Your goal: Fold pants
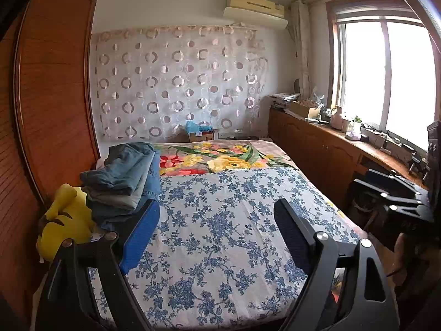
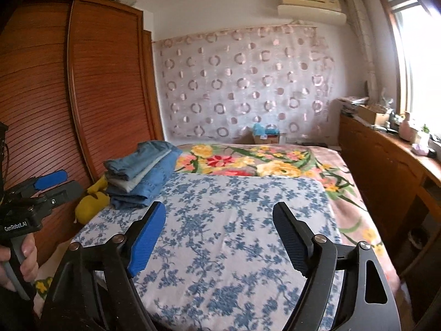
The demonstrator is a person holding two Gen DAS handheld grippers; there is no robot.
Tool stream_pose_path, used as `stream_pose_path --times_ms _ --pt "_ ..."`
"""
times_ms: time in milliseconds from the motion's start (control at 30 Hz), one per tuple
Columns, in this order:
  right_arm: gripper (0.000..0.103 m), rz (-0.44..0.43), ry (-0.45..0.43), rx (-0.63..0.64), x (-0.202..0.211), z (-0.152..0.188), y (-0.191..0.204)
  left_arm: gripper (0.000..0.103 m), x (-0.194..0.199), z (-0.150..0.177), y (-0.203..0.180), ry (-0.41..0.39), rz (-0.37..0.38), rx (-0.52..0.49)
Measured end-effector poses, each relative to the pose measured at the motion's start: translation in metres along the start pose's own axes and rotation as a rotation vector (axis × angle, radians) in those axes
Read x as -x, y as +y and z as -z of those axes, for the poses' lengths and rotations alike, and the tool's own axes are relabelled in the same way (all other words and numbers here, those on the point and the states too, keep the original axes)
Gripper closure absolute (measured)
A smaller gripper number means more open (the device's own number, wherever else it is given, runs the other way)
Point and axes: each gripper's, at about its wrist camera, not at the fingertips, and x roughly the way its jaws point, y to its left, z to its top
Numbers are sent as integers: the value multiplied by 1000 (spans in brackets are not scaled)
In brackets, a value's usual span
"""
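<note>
I see both grippers over the bed with blue-flower sheet (image 1: 234, 220), nothing between jaws. Left gripper (image 1: 217, 220) jaws wide, right gripper (image 2: 219, 220) jaws wide also. The pants are denim jeans (image 2: 143, 173), already folded in a stack at far-left corner of sheet, next to yellow plush toy (image 1: 66, 218) & wooden wardrobe (image 2: 96, 82). I judge denim is heavy, a bit stiff, not slippery; best to pinch at thick waistband or hem w/ both grippers, so layers don't slide apart
</note>
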Motion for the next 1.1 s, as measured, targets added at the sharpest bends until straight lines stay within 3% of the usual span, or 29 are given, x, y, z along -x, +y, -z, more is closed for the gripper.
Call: stream_pose_path --times_ms 300,1100 --pt "21 67 -43 -17 20 6 10 18 8 0 -8 -4 5 -5" --pt "20 78 -112 -3 35 19 18 18 44 -17 -3 -77 -9 -9"
